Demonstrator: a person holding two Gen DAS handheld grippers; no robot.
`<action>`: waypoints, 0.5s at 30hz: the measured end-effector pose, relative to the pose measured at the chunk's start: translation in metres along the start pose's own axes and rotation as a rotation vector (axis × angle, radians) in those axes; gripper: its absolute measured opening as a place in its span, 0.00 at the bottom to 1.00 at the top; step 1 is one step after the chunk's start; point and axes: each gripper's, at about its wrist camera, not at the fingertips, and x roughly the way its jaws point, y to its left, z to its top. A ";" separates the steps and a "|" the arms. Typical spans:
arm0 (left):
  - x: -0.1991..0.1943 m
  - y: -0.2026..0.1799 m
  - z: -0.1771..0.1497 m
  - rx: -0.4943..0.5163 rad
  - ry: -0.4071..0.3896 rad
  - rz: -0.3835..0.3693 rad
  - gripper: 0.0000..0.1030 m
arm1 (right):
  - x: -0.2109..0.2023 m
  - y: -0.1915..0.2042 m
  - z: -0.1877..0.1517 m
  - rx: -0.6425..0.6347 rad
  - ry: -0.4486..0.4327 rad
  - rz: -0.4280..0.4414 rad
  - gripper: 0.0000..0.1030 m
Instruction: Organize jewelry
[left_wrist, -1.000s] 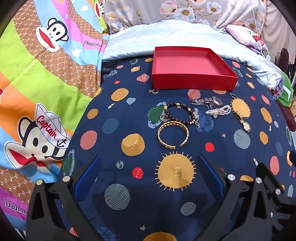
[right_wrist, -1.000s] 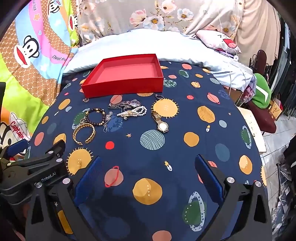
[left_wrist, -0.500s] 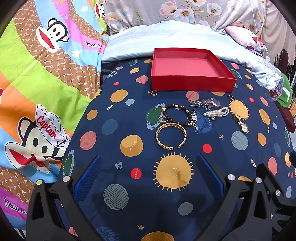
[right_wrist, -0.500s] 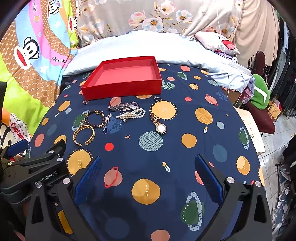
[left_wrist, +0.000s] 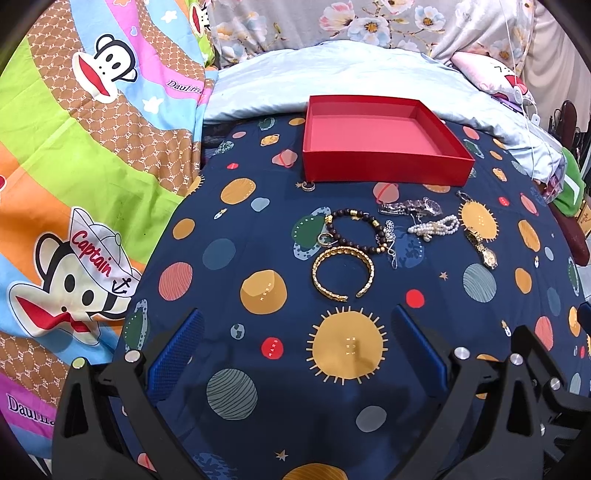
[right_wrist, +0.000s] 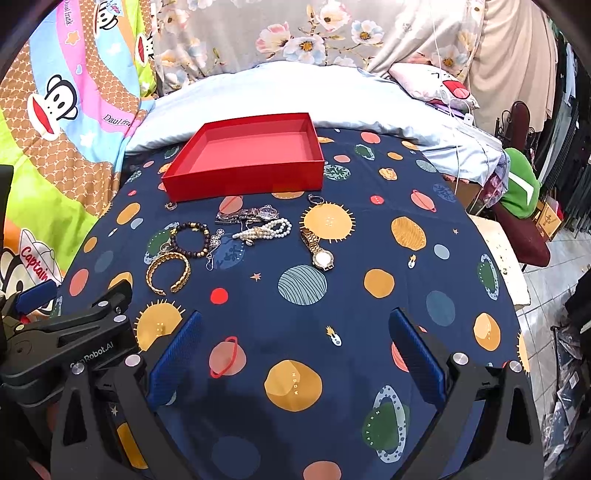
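On the planet-print bedspread (left_wrist: 258, 424) lay everything I had to sort, spread just in front of the red box (left_wrist: 384, 173), whose tray sat bare. From my left gripper (left_wrist: 295, 350) I saw both blue fingers spread wide with nothing between them, held above the cloth and near the gold cuff bangle (left_wrist: 343, 271), which lay flat with its gap facing me. Touching its far edge was the dark beaded bracelet (left_wrist: 354, 230), with a small ring (left_wrist: 325, 239) at its left side and a silver flower charm (left_wrist: 388, 232) at its right. Farther right sat the silver watch (left_wrist: 410, 206), then the pearl bracelet (left_wrist: 436, 227) bunched just beside it, and the gold watch (left_wrist: 480, 245) lying apart on the right. A tiny ring (left_wrist: 308, 186) rested by the box's near left corner. My right gripper (right_wrist: 295, 354) was likewise wide open and held nothing, well back from the gold watch (right_wrist: 317, 249) and pearl bracelet (right_wrist: 264, 229). The left gripper's black frame (right_wrist: 70, 339) showed at the lower left of the right-hand view. I could see a pale blue pillow (right_wrist: 288, 92) behind the red box (right_wrist: 245, 177)
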 end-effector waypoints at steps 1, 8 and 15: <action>0.003 0.001 0.001 -0.004 0.003 0.000 0.96 | 0.000 0.000 0.000 0.000 0.001 0.001 0.95; 0.005 0.003 0.002 -0.007 0.003 -0.004 0.96 | 0.000 0.002 0.002 -0.002 -0.004 -0.001 0.95; 0.006 0.002 0.003 -0.010 0.002 -0.011 0.96 | 0.002 0.003 0.002 0.003 -0.002 0.005 0.95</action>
